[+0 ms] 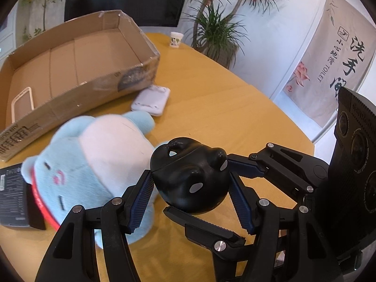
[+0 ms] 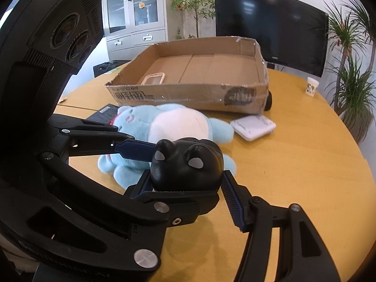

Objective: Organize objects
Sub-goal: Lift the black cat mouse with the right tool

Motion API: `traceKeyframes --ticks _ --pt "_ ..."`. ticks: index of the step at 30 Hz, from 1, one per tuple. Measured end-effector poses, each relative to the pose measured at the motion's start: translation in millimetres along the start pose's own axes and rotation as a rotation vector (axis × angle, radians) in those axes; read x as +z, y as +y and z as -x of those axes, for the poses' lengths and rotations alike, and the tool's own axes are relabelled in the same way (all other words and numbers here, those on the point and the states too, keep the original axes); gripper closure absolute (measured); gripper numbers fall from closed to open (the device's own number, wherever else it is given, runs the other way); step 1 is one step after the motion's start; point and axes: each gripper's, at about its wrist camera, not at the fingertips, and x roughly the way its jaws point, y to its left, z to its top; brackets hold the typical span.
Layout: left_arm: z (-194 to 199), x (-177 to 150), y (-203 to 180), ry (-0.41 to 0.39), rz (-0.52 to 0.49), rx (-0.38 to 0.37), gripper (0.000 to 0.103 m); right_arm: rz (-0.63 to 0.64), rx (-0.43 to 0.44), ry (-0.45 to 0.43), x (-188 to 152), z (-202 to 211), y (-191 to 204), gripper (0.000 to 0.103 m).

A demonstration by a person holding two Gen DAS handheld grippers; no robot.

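Note:
A black rounded toy with grey oval spots (image 1: 190, 176) (image 2: 185, 162) is gripped from two sides at once, just above the yellow table (image 1: 223, 108). My left gripper (image 1: 190, 183) is shut on it, blue ribbed pads pressed to its flanks. My right gripper (image 2: 185, 178) is shut on it too. In the left wrist view the right gripper's fingers (image 1: 246, 168) reach in from the right. In the right wrist view the left gripper's fingers (image 2: 136, 150) reach in from the left. A blue and white plush toy (image 1: 94, 155) (image 2: 178, 122) lies just behind.
An open cardboard box (image 1: 94, 87) (image 2: 188, 94) stands behind the plush, with a pale phone case frame (image 1: 22, 101) (image 2: 154, 78) inside. A white case (image 1: 151, 101) (image 2: 252, 127), a black packet (image 1: 14, 195) (image 2: 103, 114) and a paper cup (image 1: 176, 38) (image 2: 312, 86) are on the table.

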Motion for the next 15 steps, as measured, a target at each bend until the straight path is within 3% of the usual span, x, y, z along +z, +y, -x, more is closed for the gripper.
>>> traceKeyframes --ticks 15 --pt "29 29 27 -0.092 0.001 0.070 0.039 0.080 -0.003 -0.064 46 -10 18 0.046"
